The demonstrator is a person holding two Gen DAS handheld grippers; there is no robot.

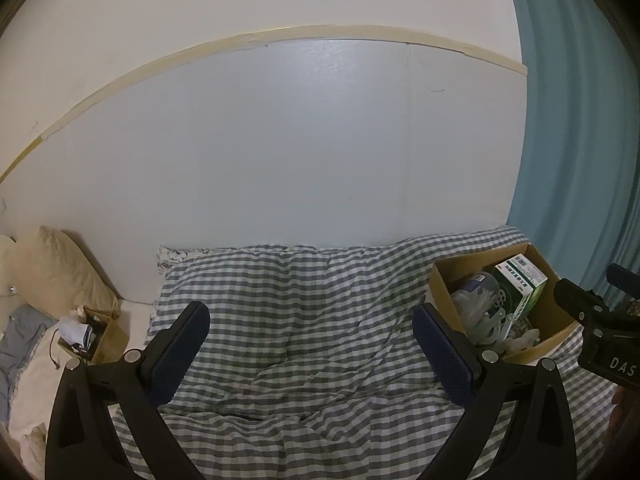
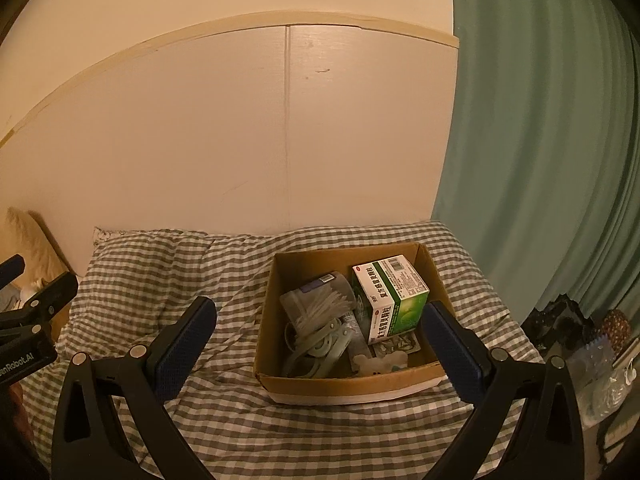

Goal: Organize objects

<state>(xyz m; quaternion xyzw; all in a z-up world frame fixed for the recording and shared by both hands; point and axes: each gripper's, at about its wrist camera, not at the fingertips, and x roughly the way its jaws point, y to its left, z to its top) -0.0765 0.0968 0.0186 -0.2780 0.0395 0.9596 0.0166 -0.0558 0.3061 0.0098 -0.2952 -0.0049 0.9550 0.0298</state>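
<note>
Both claws spread, empty; cardboard box (image 2: 344,384) w/ medicine carton (image 2: 390,294) just ahead of right claw (image 2: 320,320).

My blue-padded right hand-held gripper (image 2: 320,336) frames a brown cardboard box (image 2: 280,280) on the grey-and-white checked quilt (image 2: 160,264); inside the box, a green-and-white carton (image 2: 394,294).

1. Wall (image 1: 280,140) w/ pale panels, tape strip (image 1: 120,80) along top.
2. Teal curtain (image 1: 572,120) hung at right.
3. Bed w/ gray-white checked duvet (image 1: 312,320); beige pillow (image 1: 52,268) leaned at left.
</note>
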